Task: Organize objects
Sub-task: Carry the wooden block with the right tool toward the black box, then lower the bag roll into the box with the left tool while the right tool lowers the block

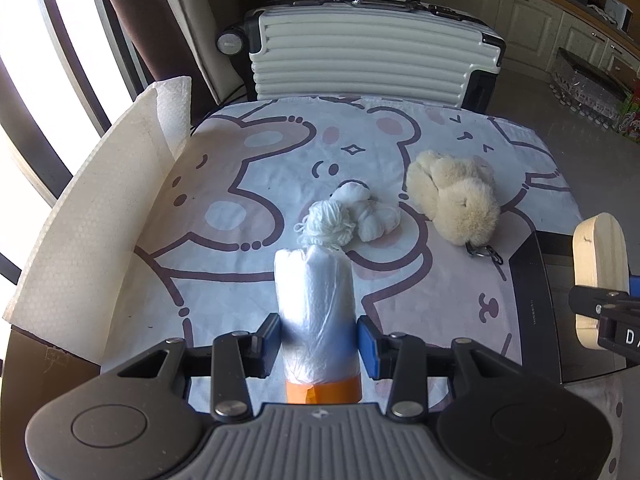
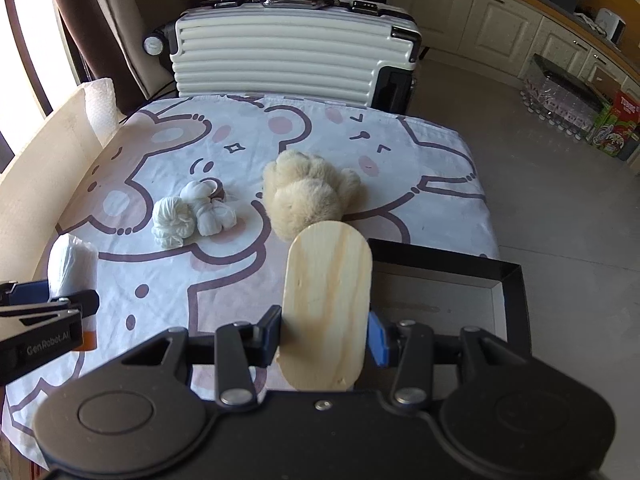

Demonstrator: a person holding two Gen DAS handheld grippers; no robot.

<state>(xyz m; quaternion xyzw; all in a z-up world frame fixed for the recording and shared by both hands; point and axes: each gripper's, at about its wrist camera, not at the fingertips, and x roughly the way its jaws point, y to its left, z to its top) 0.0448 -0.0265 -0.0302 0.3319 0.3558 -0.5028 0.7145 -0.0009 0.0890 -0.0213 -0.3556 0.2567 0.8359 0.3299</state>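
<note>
Our left gripper (image 1: 319, 340) is clamped on a roll of white plastic bags (image 1: 314, 300) with an orange band at its near end; the blue pads press both sides of the roll, which points away from us over the cloth. Our right gripper (image 2: 325, 338) is clamped on a pale wooden oval block (image 2: 326, 304), held upright between the pads.

Just beyond the roll, in the left wrist view, we see a small ball of white yarn (image 1: 329, 224), and touching it on the right a knotted bundle of white cloth (image 1: 368, 212). Farther right, apart from these, lies a cream plush toy (image 1: 454, 196) with a metal clip at its near end.

To the right of the wooden block sits an open black box (image 2: 516, 300) at the near right edge of the table; the block hangs just left of it. All this rests on a bear-print cloth (image 2: 432, 184). A cream foam sheet (image 1: 92, 216) stands along the left edge. Past the far edge stands a white ribbed suitcase (image 2: 288, 60).
</note>
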